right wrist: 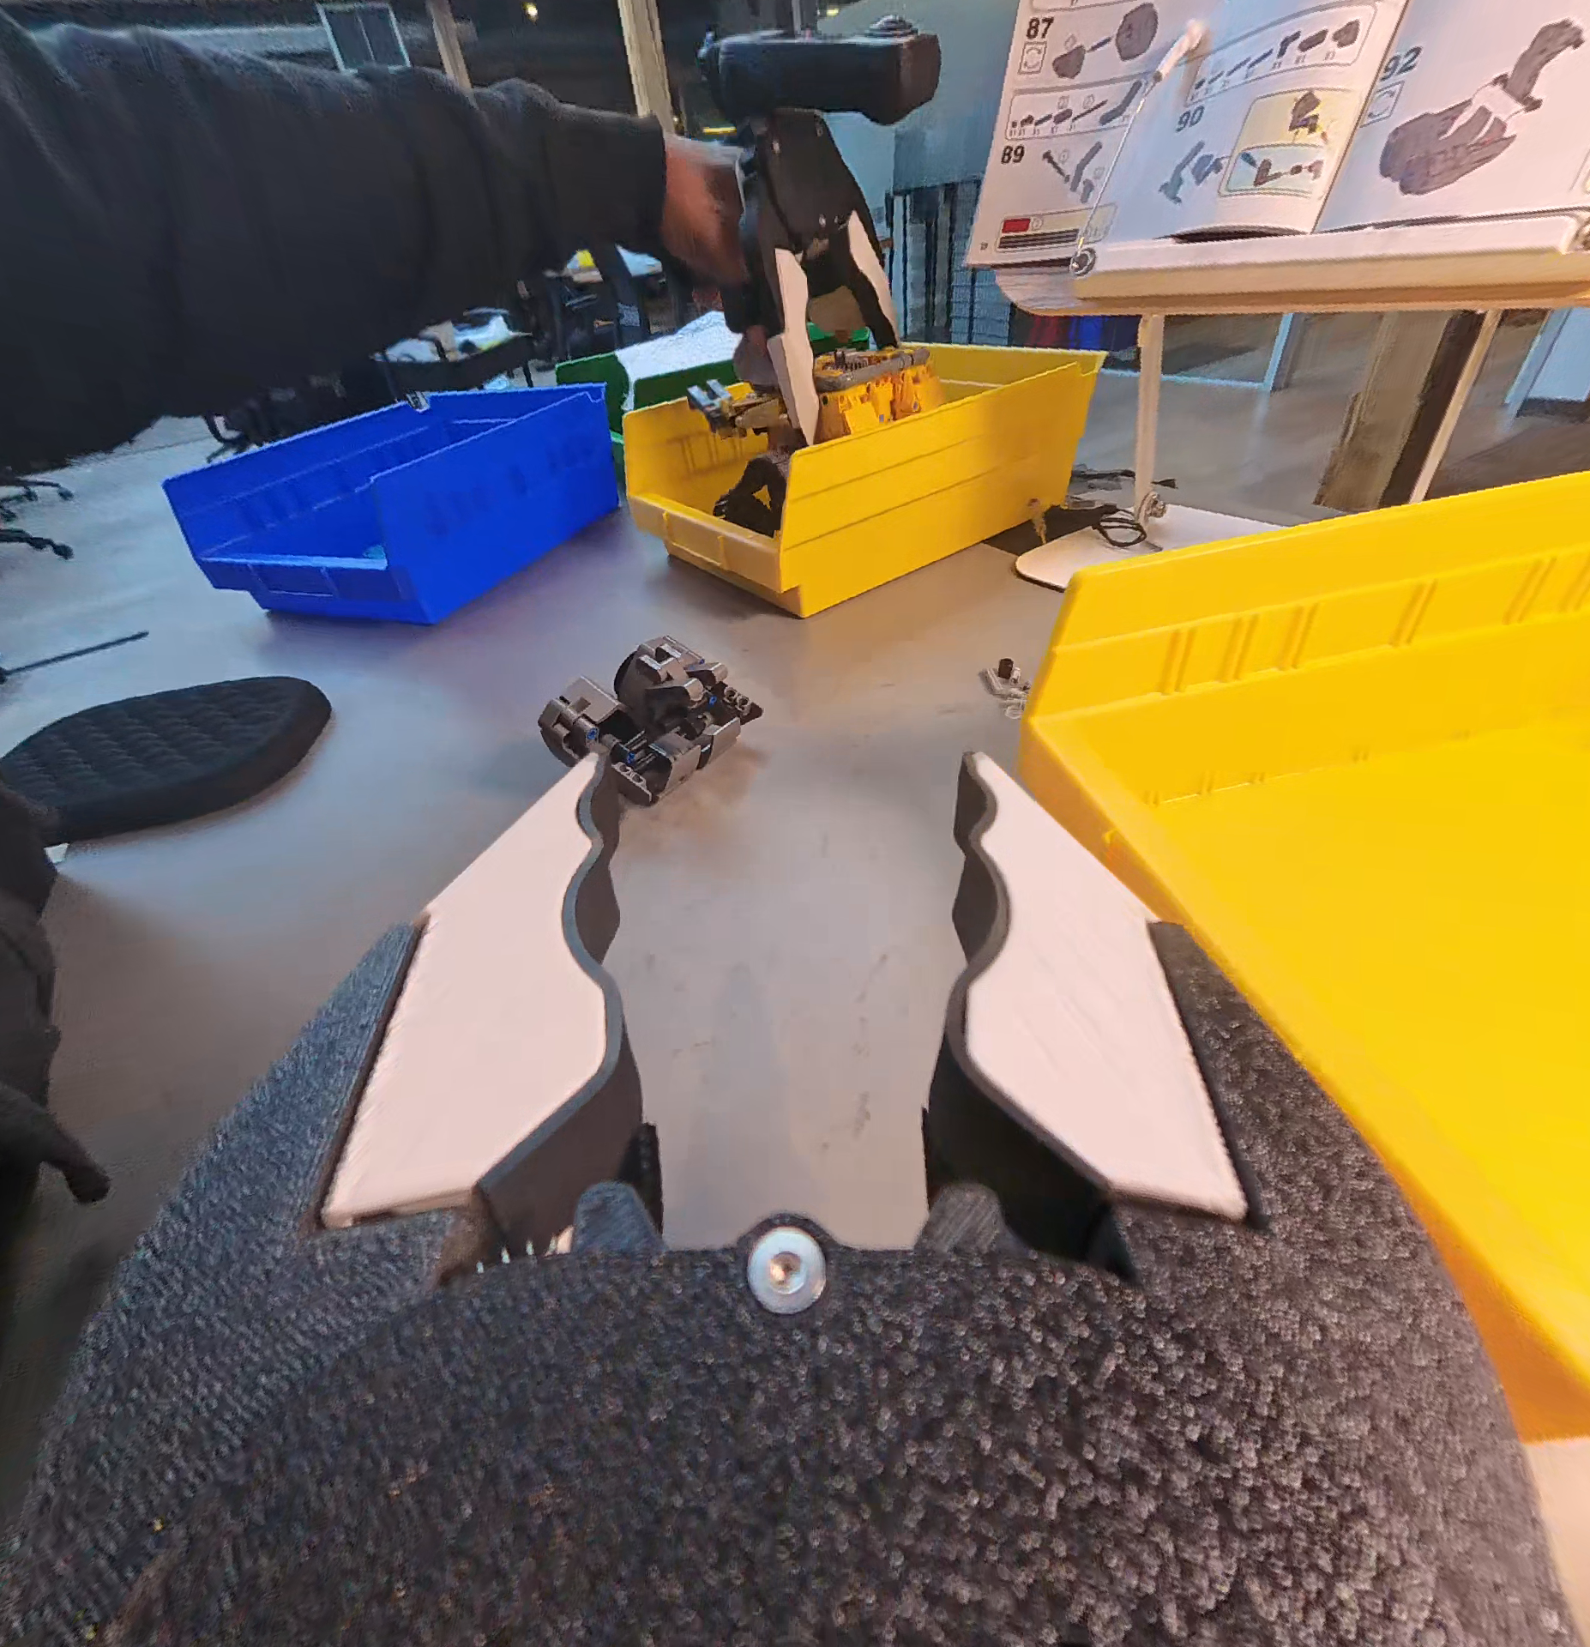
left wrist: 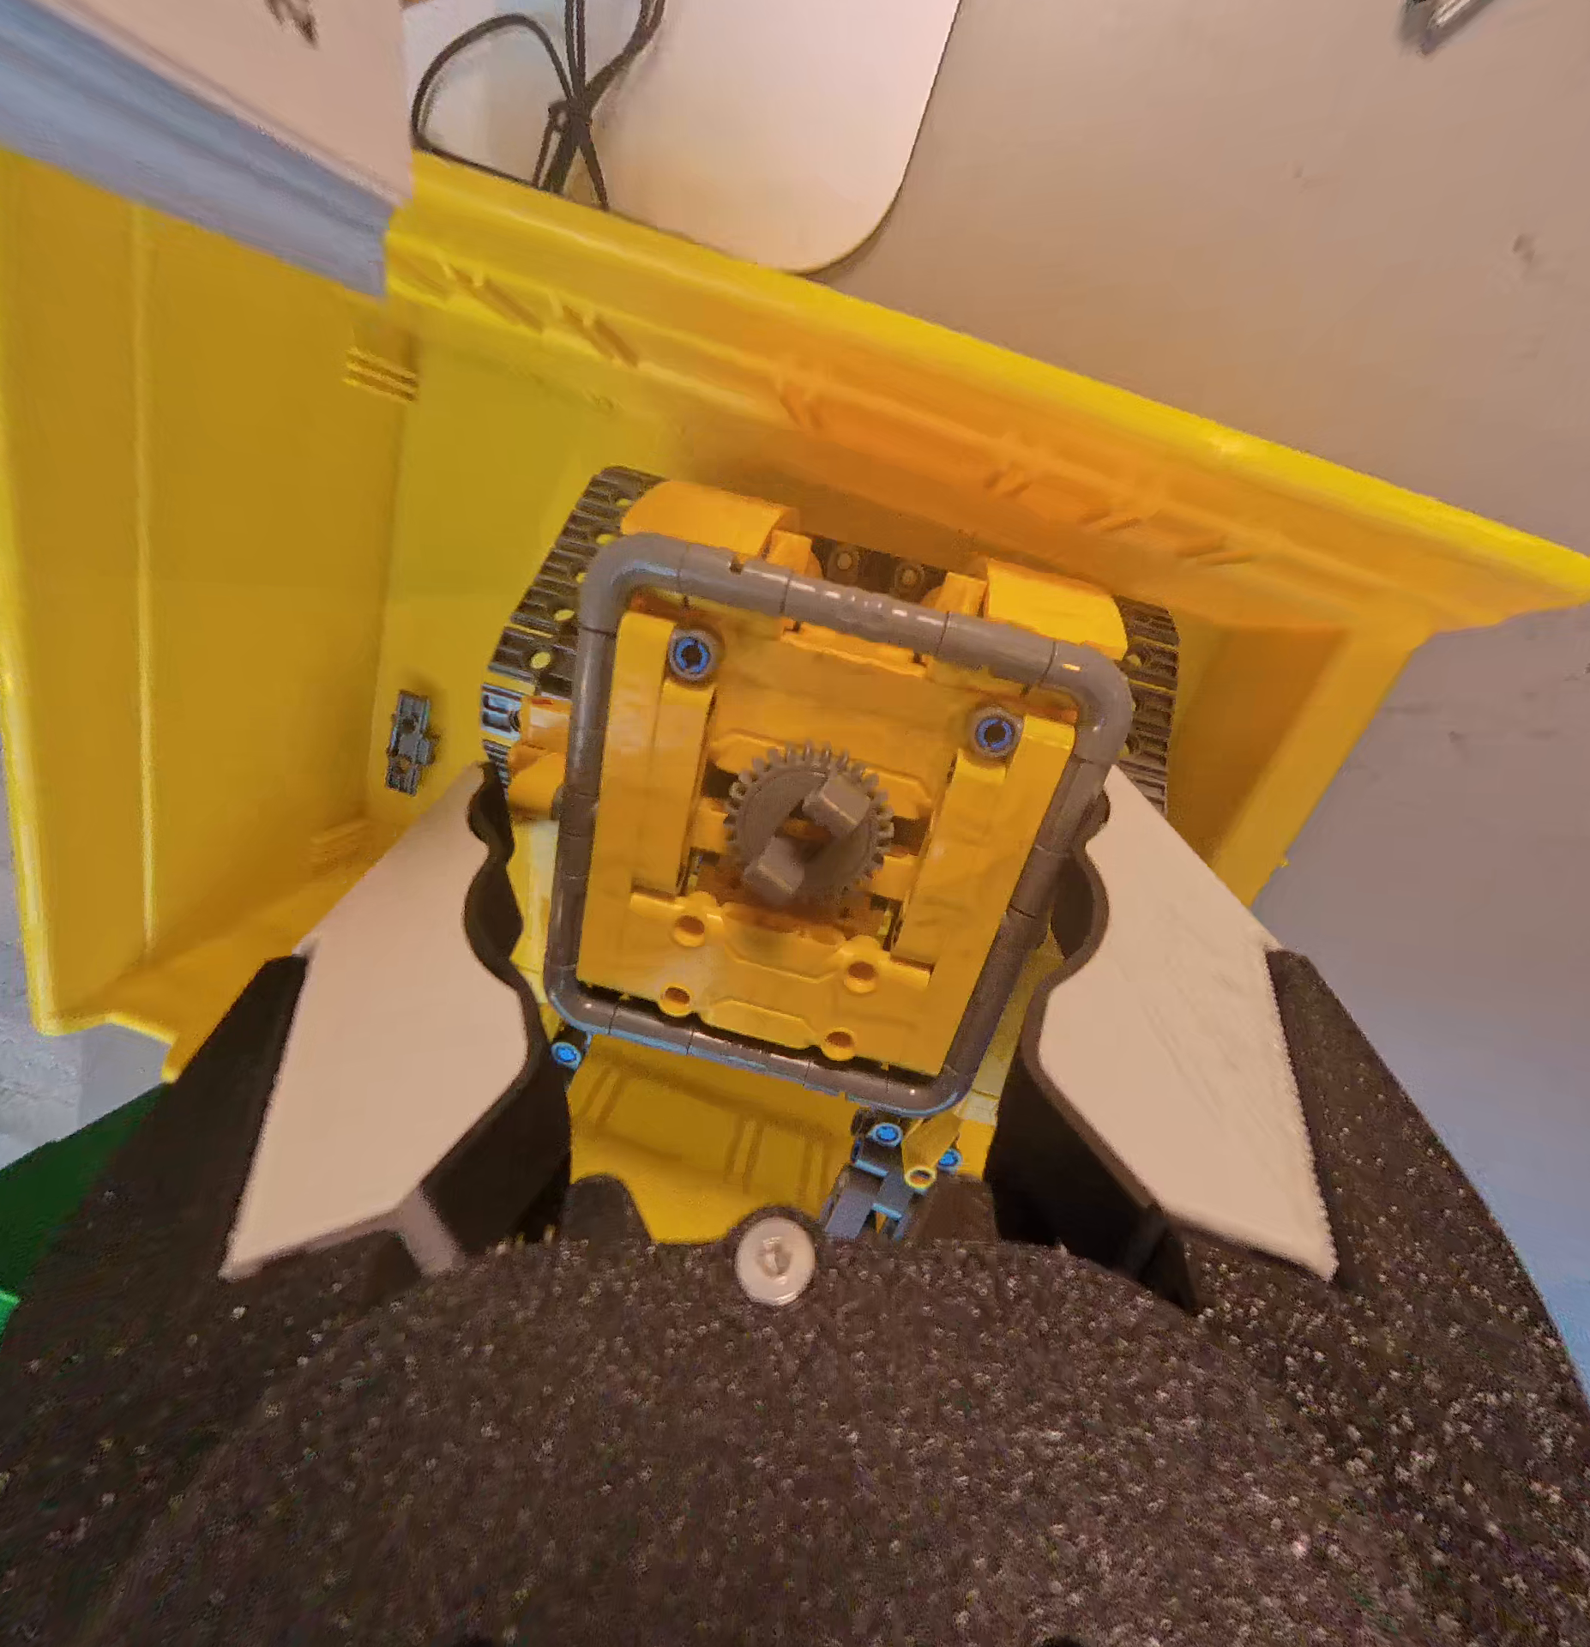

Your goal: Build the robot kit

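Note:
My left gripper [left wrist: 796, 789] is shut on a yellow brick-built tracked model [left wrist: 774, 962] with a grey frame and a grey gear on top. It holds the model inside a yellow bin [left wrist: 239, 624]. A small grey piece [left wrist: 410, 740] lies on the bin floor to the left. The right wrist view shows that gripper [right wrist: 849, 383], the model [right wrist: 898, 388] and the bin [right wrist: 907, 499] at the far side of the table. My right gripper [right wrist: 784, 771] is open and empty above the grey table. A dark grey brick assembly [right wrist: 649, 717] lies just beyond its left fingertip.
A second yellow bin [right wrist: 1353, 802] stands close on the right. A blue bin [right wrist: 399, 508] and a green bin [right wrist: 595, 370] sit at the back left. An open instruction booklet [right wrist: 1264, 116] rests on a white stand. A black pad [right wrist: 159, 749] lies left; small loose pieces [right wrist: 1005, 682] lie by the near bin. To the dark grey brick assembly [right wrist: 649, 717]: right tips about 15 cm, left tips about 25 cm.

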`<state>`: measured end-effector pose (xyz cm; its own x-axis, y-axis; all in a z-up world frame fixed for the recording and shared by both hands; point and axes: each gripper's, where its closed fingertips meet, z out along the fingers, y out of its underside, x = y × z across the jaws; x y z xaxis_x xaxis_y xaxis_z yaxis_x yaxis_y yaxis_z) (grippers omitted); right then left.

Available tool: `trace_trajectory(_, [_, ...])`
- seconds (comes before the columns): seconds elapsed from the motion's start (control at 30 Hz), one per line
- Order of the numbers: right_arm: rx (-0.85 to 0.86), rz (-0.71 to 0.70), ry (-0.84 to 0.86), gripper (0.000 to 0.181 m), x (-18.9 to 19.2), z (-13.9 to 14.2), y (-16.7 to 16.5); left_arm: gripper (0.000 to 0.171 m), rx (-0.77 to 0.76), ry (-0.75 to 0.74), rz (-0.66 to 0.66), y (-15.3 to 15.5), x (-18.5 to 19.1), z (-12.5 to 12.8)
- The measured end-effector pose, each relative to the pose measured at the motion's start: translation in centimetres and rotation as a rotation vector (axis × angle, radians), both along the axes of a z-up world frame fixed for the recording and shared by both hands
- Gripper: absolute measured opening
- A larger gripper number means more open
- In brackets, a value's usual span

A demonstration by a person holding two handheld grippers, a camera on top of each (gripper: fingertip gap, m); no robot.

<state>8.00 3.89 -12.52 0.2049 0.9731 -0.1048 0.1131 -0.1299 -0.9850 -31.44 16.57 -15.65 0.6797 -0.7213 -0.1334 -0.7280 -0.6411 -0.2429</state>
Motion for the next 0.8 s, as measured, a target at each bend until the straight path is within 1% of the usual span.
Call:
trace_trajectory(0.2, [0.033, 0.004, -0.009, 0.075, 0.3, -0.1, -0.7, 0.118, 0.017, 0.024, -0.018, -0.7, -0.8, 0.8])
trace_trajectory(0.37, [0.024, -0.002, 0.010, 0.074, 0.6, 0.1, -0.6, 0.115, 0.048, 0.037, -0.011, -0.7, -1.4, 2.4])
trace_trajectory(0.53, [0.017, 0.001, 0.002, 0.073, 0.5, -0.3, -0.6, 0.114, 0.077, 0.039, -0.022, -0.9, -1.6, 3.7])
trace_trajectory(0.67, [0.009, 0.005, 0.000, 0.073, 0.3, -0.5, -0.7, 0.114, 0.104, 0.045, -0.031, -1.2, -1.7, 5.3])
trace_trajectory(0.8, [0.010, 0.007, 0.007, 0.073, 0.4, -0.4, -0.8, 0.113, 0.136, 0.074, -0.027, -2.1, -2.4, 7.3])
